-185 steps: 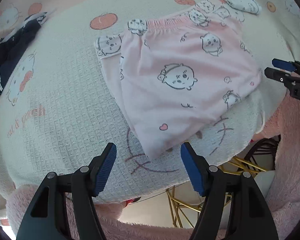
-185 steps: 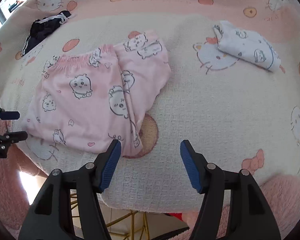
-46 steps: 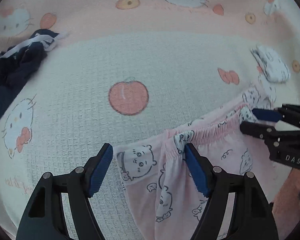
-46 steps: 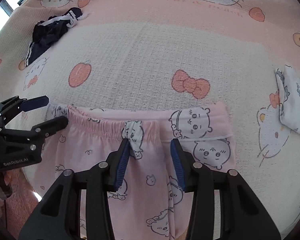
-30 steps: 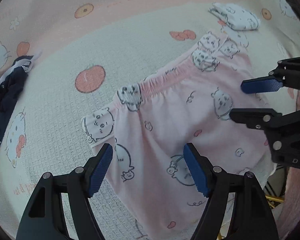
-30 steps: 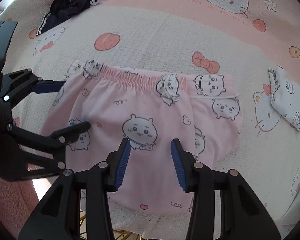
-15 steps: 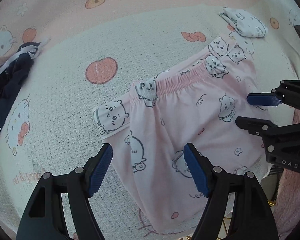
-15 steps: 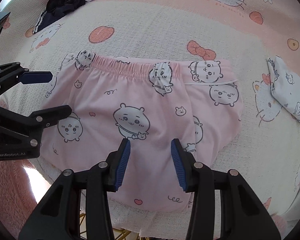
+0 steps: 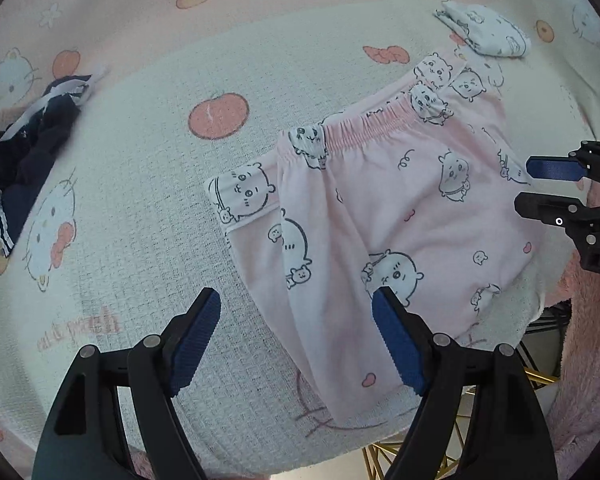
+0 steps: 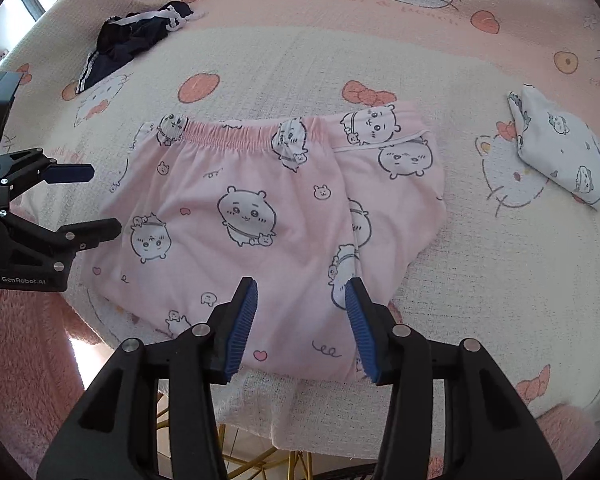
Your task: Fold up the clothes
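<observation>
Navy shorts with white stripes (image 10: 128,46) lie crumpled at the far left of the Hello Kitty blanket (image 10: 300,64), well apart from the work, probably a piece waiting its turn. Nearer, the left tongs (image 10: 96,198) hang beside the left edge of the pink pyjama pants (image 10: 260,216); their jaws stand apart and grip nothing, and they do not touch the cloth. From their own camera the left tongs (image 9: 296,336) show the same wide gap, with the pants spread ahead.

The pants lie in the middle of the blanket, close to its near edge, elastic waistband (image 10: 228,134) turned away from the person. They look folded over already: a second layer with a white-trimmed edge (image 10: 380,144) sticks out from under the top layer on the right. Flat and square to the edge like this, they seem laid out for the next fold, likely bringing the near hem up to the waistband.

The right tongs (image 10: 300,320) hover over the near part of the pants, released, nothing between the blue pads (image 10: 242,320).

At the far right a white printed garment (image 10: 560,152) sits folded into a compact packet, set aside well clear of the pants, so I take it as finished.
</observation>
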`<state>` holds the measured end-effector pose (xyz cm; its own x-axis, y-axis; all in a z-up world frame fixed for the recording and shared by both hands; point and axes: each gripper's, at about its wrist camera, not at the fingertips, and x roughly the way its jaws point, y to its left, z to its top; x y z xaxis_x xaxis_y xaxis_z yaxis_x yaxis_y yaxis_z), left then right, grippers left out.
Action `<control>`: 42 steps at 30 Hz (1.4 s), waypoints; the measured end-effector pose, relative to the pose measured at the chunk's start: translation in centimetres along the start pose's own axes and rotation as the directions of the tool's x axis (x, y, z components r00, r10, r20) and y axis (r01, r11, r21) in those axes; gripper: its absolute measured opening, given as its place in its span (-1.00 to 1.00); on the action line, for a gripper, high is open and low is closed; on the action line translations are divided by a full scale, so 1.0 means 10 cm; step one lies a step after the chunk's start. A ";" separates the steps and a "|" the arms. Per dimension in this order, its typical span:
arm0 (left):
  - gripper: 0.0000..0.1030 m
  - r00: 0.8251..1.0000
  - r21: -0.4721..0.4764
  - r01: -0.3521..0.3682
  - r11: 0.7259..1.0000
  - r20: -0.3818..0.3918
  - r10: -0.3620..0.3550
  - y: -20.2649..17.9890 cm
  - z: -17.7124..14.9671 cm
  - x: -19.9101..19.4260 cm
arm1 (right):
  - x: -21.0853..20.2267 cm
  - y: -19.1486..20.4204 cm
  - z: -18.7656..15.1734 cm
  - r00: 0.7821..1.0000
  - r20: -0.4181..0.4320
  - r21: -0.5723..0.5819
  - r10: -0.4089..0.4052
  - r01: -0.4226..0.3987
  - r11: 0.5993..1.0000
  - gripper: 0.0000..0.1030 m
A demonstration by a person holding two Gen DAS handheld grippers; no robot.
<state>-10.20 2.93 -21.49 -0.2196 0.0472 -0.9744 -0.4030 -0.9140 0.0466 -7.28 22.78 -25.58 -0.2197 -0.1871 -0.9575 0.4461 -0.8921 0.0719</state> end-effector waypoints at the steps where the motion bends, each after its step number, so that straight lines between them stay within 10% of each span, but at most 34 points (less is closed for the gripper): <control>1: 0.56 1.000 0.006 -0.008 1.000 -0.019 0.008 -0.02 -0.04 0.04 | 0.05 0.00 -0.03 1.000 -0.020 -0.004 -0.013 0.012 1.000 -0.08; 21: 0.62 0.991 -0.032 -0.002 0.999 -0.136 -0.002 0.11 -0.48 0.10 | 0.04 -0.42 -0.29 0.991 -0.053 0.059 -0.124 0.127 0.990 0.07; 32: 0.62 0.995 -0.021 0.094 0.995 0.024 -0.093 -0.29 -0.52 -0.14 | 0.00 -0.24 -0.29 0.997 -0.024 0.017 -0.069 0.069 0.997 0.00; 42: 0.82 0.990 0.016 -0.024 1.000 -0.138 0.026 0.02 -0.85 0.10 | -0.03 -0.46 -0.41 0.985 -0.010 0.013 -0.171 0.171 0.985 0.10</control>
<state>-2.95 -0.65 -24.31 -0.1057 -0.0326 -0.9939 -0.4122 -0.9081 0.0737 -5.72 28.62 -26.76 -0.2843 -0.0275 -0.9583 0.3908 -0.9161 -0.0896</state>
